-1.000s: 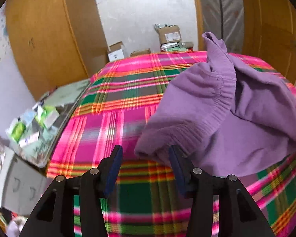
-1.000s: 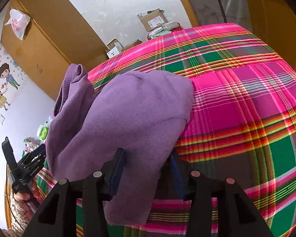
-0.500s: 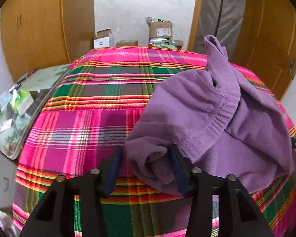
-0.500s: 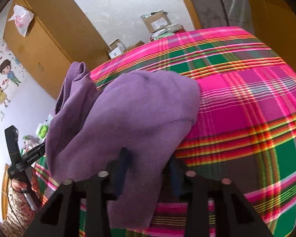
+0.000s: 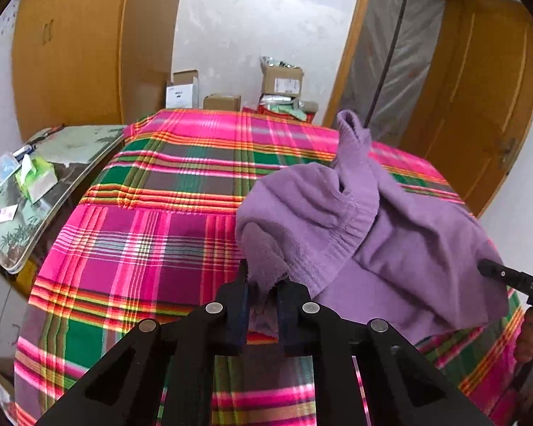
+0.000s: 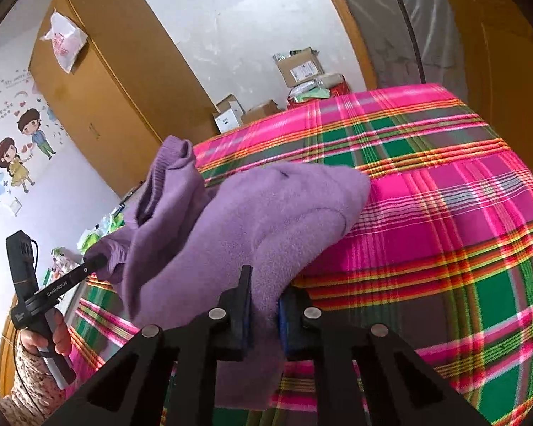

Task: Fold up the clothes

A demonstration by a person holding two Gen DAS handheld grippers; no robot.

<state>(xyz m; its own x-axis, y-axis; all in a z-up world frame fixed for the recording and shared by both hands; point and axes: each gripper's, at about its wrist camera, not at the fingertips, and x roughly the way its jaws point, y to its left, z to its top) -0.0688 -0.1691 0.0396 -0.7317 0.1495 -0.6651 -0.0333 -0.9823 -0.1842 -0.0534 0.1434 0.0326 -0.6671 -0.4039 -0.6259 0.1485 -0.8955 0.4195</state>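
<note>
We get bright, even, diffuse light in both wrist views; source not visible. Shadows are soft, just a faint one under the purple garment (image 5: 337, 220). Mild glare on the white wall (image 5: 259, 35). Heavy fisheye bending, dark vignette in the corners. Focus is decent overall, slightly soft on the plaid bedcover (image 6: 444, 213) near the edges.

"GenRobot.AI" on left tool (image 6: 96, 261); "DAS" on right tool (image 5: 494, 271).

Left gripper (image 5: 262, 285) fingers (image 5: 238, 296) pinch purple garment (image 5: 341, 220) — bunched over plaid cloth (image 5: 152, 234).
</note>
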